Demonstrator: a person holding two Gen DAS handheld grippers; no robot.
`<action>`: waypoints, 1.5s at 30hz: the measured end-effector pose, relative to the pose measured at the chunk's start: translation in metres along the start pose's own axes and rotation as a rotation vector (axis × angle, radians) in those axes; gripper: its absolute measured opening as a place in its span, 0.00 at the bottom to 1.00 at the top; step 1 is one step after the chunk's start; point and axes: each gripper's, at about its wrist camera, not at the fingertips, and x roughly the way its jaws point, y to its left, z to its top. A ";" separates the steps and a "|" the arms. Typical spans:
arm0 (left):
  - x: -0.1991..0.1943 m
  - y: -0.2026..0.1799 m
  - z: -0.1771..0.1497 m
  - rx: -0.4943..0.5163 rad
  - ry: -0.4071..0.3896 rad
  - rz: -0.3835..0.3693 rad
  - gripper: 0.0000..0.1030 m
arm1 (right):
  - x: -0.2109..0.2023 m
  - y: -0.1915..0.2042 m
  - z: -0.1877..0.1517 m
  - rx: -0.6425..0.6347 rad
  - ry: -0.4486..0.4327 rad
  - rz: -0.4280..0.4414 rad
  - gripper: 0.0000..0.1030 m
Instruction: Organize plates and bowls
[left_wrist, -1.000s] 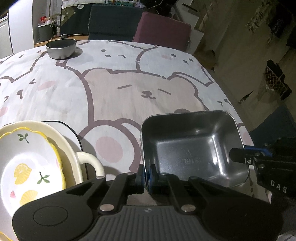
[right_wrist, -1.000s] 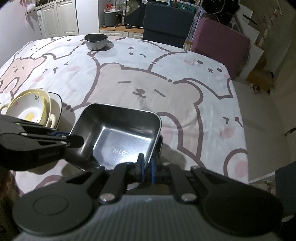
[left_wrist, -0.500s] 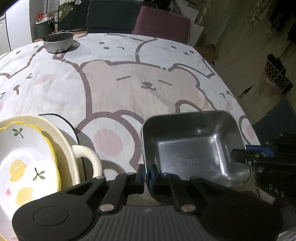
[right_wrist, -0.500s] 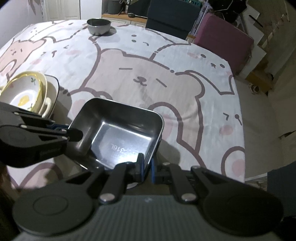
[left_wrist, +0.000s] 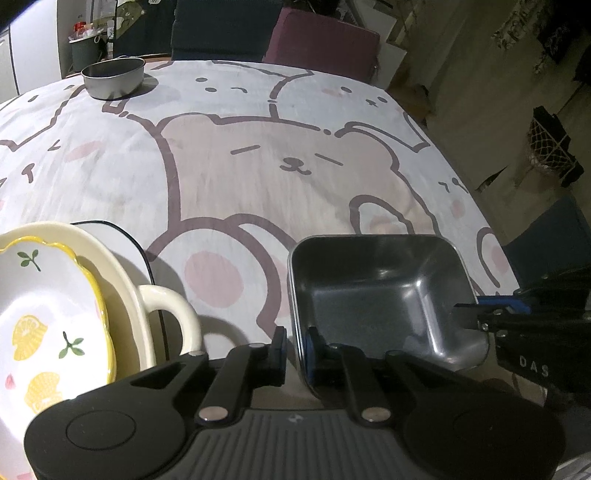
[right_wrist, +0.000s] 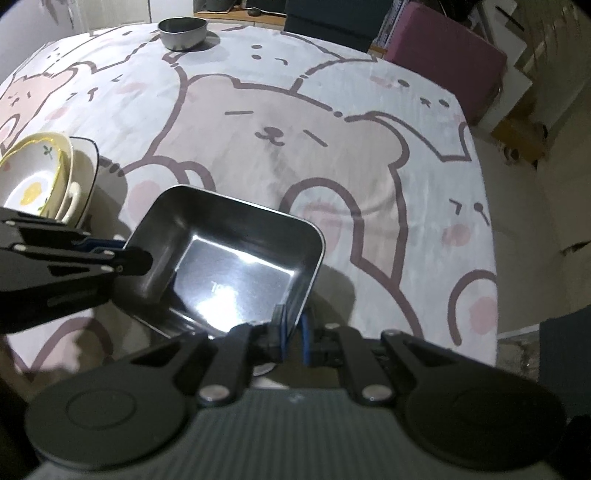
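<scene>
- Since a second ago, the square steel tray (left_wrist: 376, 295) sits a little lower toward the worktop (left_wrist: 258, 166), and the left claw (left_wrist: 295, 352) has just been opening, its jaws now standing slightly apart with the tray's near-left rim between them.
- Left claw's pads look barely, if at all, pressed on that rim; a thin gap shows on the outer side.
- Right claw (right_wrist: 293, 332) stays clamped on the tray's opposite rim, jaws close together with the metal wall between them.
- Seen from the right claw, the tray spreads ahead and to the left, tilted, its far-left side reaching the left claw.
- To the left of the left claw stands a stack: a lemon-print bowl (left_wrist: 48, 325) nested in a cream handled bowl (left_wrist: 155, 295), over a dark-rimmed plate (left_wrist: 122, 232).
- Far ahead of both claws, near the worktop's far edge, sits a small round metal bowl (left_wrist: 112, 75).
- Risk, as I judge it: with one side loosening, the tray hangs mostly from the right claw's narrow pinch; smooth steel could pivot or slip and clatter down.
- If the tray swings left, it may knock the cream bowl's handle and shift the stack.
- Whether the tray's base already touches the cloth I cannot tell.
</scene>
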 end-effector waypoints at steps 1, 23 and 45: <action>0.000 0.000 0.000 0.000 0.001 -0.001 0.14 | 0.002 -0.003 0.000 0.015 0.004 0.009 0.09; 0.002 0.000 0.002 -0.005 0.029 -0.020 0.14 | 0.041 -0.049 -0.008 0.276 0.066 0.192 0.29; -0.112 0.008 0.010 0.054 -0.145 -0.091 1.00 | -0.056 -0.045 -0.052 0.221 -0.203 0.178 1.00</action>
